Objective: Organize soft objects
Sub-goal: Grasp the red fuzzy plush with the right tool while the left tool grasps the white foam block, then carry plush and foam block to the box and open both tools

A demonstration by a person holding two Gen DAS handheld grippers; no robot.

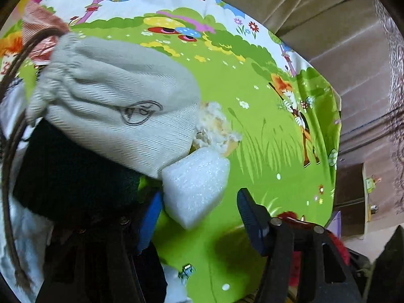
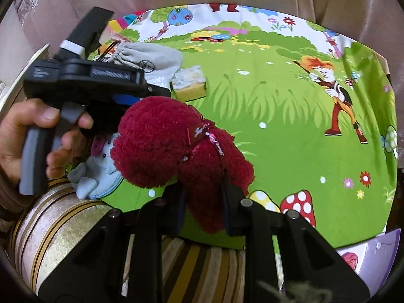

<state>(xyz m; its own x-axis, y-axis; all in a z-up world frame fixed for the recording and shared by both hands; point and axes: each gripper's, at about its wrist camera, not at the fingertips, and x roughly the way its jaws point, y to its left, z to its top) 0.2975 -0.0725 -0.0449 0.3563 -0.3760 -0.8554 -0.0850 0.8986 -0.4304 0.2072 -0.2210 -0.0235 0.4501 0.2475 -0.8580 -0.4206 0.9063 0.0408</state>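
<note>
On the cartoon sheet, the drawstring pouch lies at the far left, its gathered neck pointing away to the left. The sponge sits just right of it, touching the pouch's end. In front of both, the foam block rests between the left gripper's spread fingers, against the pouch. Nearer the front edge, the plush toy sits between the right gripper's fingers, with the small stuffed animal to its left, beside the striped cushion.
</note>
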